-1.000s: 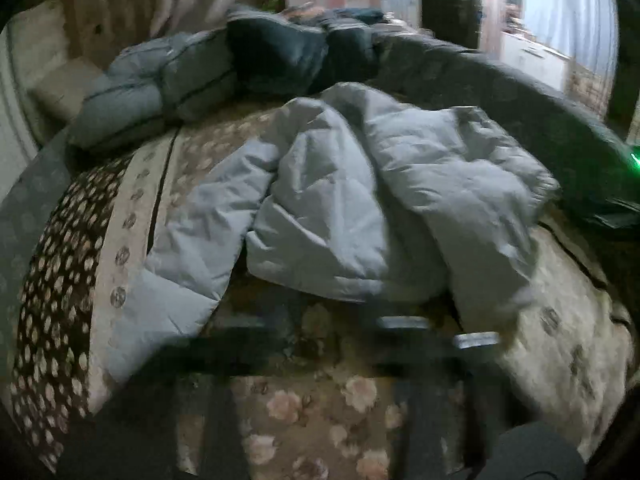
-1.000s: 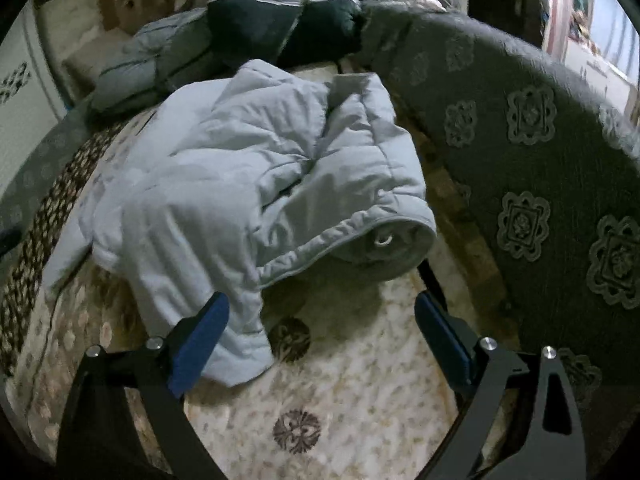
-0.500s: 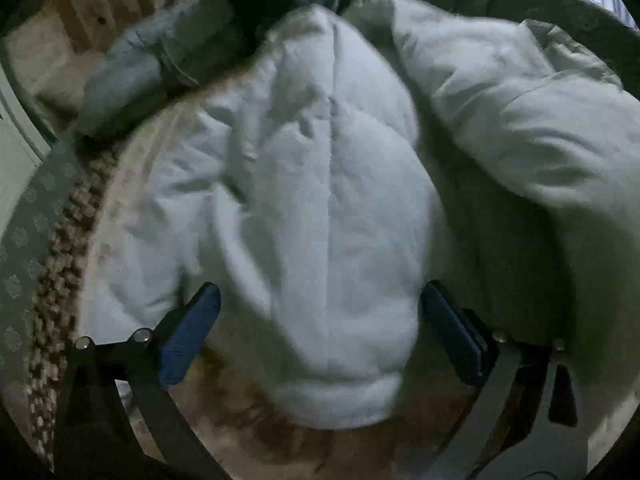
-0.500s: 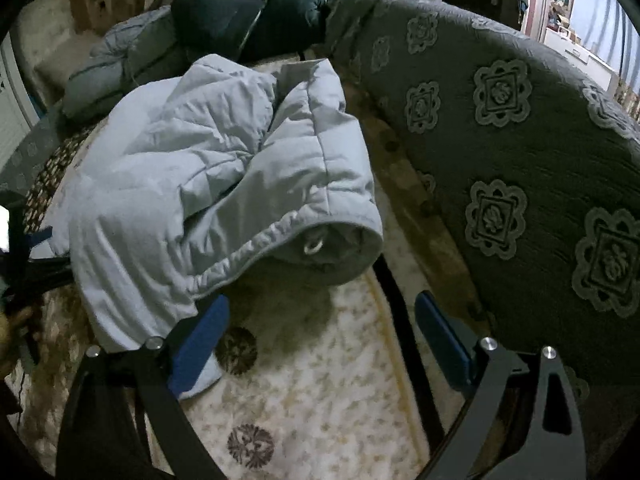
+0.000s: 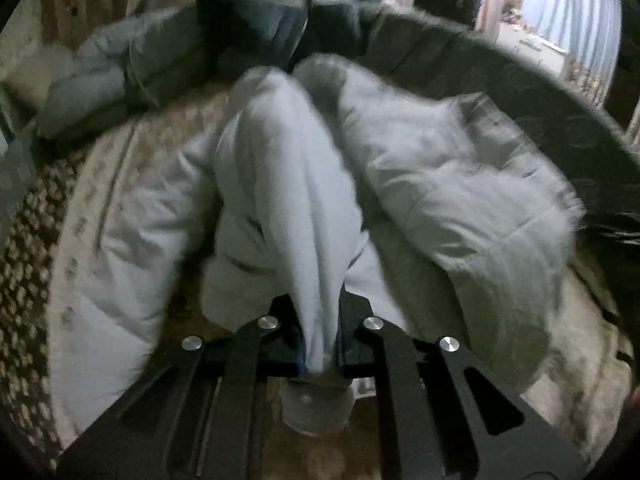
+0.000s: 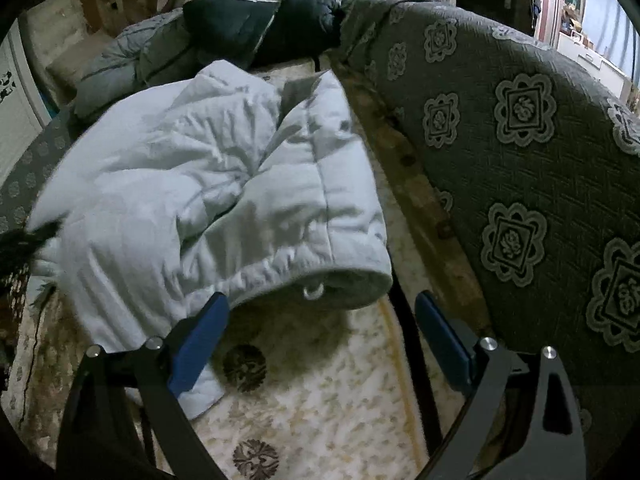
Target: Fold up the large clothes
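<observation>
because the pale puffer jacket lies crumpled on the sofa seat, the left gripper is clenched on a bunched fold of it — likely to pull it flat — while the right gripper waits spread wide, holding nothing, just beside the hem.

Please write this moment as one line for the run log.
left tool: shut on pale grey padded jacket | right tool: open, near jacket hem, not holding | surface: floral patterned sofa cover | fold: not done
</observation>
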Motion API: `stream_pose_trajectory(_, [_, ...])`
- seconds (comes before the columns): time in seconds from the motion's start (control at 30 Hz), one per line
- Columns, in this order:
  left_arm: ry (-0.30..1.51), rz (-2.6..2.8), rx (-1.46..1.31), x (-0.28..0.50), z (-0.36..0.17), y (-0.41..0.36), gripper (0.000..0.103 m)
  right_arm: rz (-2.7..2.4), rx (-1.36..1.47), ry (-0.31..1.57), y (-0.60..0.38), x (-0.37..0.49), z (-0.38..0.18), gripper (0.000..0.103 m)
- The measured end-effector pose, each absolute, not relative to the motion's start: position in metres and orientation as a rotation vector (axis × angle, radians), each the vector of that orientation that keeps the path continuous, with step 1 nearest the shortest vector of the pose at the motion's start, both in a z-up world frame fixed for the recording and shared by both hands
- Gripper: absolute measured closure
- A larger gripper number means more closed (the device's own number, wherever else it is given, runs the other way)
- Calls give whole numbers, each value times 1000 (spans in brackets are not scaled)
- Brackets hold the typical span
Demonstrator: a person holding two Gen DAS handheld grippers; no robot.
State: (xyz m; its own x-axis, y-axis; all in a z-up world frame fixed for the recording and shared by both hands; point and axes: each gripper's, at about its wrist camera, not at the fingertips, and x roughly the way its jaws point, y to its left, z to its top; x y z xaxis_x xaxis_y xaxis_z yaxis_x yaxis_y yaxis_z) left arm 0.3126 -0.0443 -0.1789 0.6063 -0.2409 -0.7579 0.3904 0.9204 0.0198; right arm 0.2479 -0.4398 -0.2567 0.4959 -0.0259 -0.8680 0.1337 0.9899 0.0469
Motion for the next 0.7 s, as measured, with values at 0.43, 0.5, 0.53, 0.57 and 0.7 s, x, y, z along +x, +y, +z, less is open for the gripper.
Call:
stream_pose_trajectory(0.43, [861, -354, 121, 144, -128, 27, 94, 204, 341, 1142, -334, 151, -223, 9])
stream_pose_trajectory(0.5, [875, -357, 136, 139, -131, 25, 94, 256, 328, 1163, -300, 138, -232, 9])
stream_pose_trajectory(0.53, [875, -363, 148, 135, -132, 25, 93, 266, 300, 1169, -287, 135, -236, 9])
stream_pose_trajectory(0.57, [876, -367, 150, 135, -134, 22, 93, 249, 224, 1169, -270, 134, -243, 9])
stream_pose_trajectory(0.7, [906, -368, 126, 146, -154, 14, 92, 263, 165, 1227, -257, 148, -260, 96])
